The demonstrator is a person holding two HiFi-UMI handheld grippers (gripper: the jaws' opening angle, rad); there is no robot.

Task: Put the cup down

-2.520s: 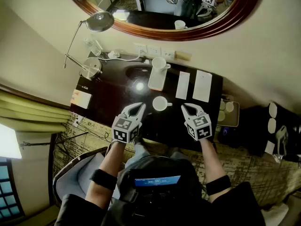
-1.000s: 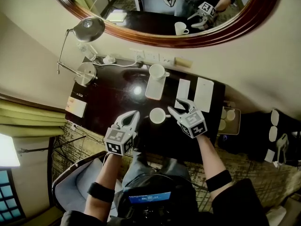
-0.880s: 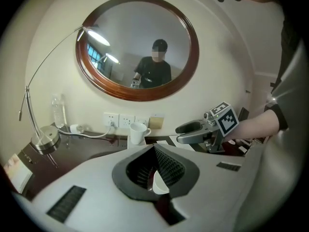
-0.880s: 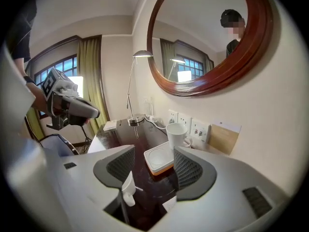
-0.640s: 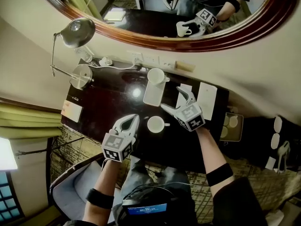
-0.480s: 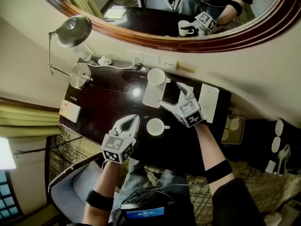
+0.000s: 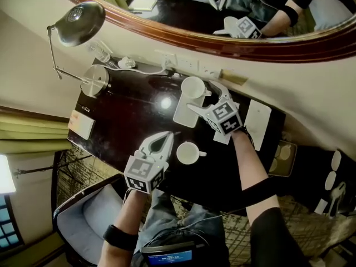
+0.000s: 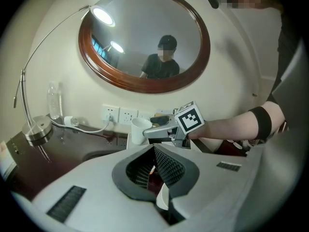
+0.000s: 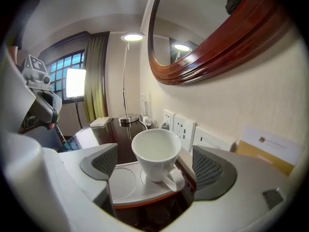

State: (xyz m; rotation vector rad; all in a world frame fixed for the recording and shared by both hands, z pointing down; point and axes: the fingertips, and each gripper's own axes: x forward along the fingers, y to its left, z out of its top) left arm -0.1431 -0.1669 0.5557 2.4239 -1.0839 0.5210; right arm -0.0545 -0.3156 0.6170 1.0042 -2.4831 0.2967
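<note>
Two cups are counted: one cup (image 7: 193,87) on the tray (image 7: 182,115), straddled untouched by the just-opened right gripper (image 7: 201,96); another cup (image 7: 188,153) near the tray, beside the clenched left gripper (image 7: 166,138).

A dark glossy bench (image 7: 128,118) is seen below an oval, wood-framed mirror (image 7: 183,33). A silver desk lamp (image 7: 80,22) is stood at the bench's far left corner, with a clear bottle (image 7: 100,52) just beside it. Wall sockets (image 7: 186,64) are set under the mirror; a notepad (image 7: 82,124) is laid at the left edge and a white card (image 7: 258,117) at the right
</note>
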